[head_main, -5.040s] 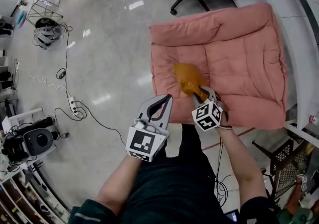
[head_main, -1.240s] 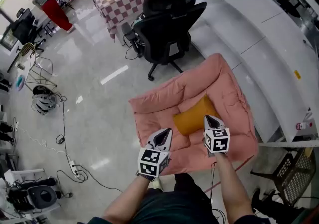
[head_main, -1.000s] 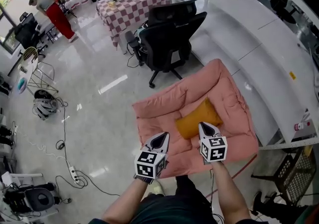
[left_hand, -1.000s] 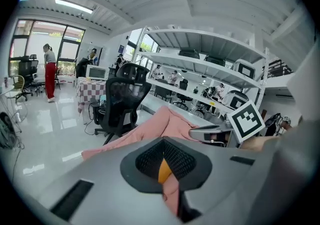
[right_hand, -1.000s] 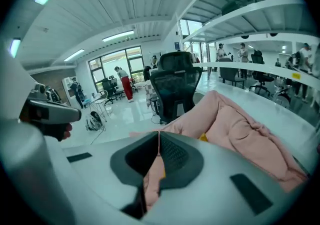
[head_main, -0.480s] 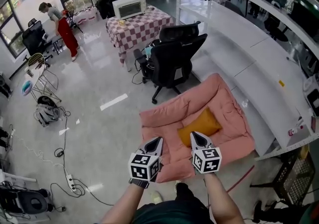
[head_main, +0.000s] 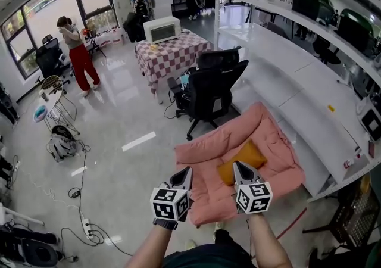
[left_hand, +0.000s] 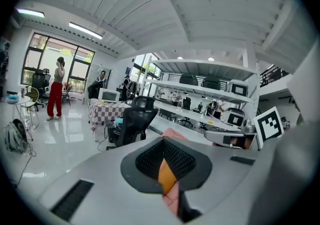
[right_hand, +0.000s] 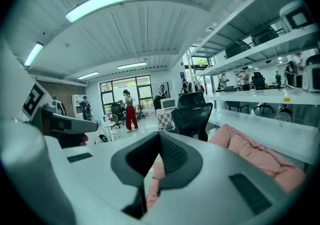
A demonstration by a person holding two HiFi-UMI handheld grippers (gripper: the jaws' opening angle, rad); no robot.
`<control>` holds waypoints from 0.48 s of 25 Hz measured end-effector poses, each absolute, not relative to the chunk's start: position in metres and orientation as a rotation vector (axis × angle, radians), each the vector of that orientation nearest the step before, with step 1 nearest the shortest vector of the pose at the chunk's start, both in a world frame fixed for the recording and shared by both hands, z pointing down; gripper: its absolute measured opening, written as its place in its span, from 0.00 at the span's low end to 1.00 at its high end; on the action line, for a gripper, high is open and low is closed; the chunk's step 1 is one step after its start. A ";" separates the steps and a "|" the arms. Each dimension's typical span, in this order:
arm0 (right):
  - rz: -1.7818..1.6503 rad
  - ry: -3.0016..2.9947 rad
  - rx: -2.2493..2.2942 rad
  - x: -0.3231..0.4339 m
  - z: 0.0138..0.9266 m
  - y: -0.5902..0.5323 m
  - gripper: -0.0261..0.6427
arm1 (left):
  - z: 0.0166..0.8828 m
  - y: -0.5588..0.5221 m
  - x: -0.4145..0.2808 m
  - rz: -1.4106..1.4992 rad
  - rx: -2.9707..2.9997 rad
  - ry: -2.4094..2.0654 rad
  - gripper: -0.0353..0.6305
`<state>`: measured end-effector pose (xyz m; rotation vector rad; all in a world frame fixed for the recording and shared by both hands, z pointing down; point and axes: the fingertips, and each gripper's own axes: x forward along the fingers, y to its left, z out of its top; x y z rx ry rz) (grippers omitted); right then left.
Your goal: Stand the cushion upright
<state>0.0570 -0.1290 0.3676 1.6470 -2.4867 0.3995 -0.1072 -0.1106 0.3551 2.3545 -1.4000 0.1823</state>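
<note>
The orange cushion (head_main: 241, 162) rests in the middle of a pink quilted pad (head_main: 268, 136) on the floor; whether it stands or lies I cannot tell from here. Both grippers are raised well above it and touch nothing. My left gripper (head_main: 183, 173) is shut and empty, held left of the cushion. My right gripper (head_main: 239, 167) is shut and empty too, its tip in front of the cushion's near edge. Below the shut left gripper (left_hand: 163, 142) a sliver of the orange cushion (left_hand: 167, 178) shows. Past the shut right gripper (right_hand: 160, 137) the pink pad (right_hand: 252, 155) shows.
A black office chair (head_main: 212, 85) stands just beyond the pad. Behind it is a checkered table (head_main: 169, 46) with a microwave. A long white counter (head_main: 297, 76) runs along the right. People stand at the back left. Cables (head_main: 83, 201) lie on the floor at left.
Five seconds ago the right gripper was at the cushion's corner. Over the last second both grippers have risen away from the cushion, which stays on the pad, and the view has tilted up.
</note>
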 end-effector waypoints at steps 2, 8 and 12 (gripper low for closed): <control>0.379 -2.514 1.652 0.053 0.358 -0.123 0.04 | 0.343 -0.106 -0.113 0.155 2.363 -1.417 0.06; 0.288 -2.561 1.686 0.050 0.322 -0.104 0.04 | 0.310 -0.091 -0.123 0.098 2.403 -1.455 0.06; 0.224 -2.585 1.710 0.048 0.302 -0.100 0.04 | 0.293 -0.088 -0.129 0.062 2.435 -1.476 0.06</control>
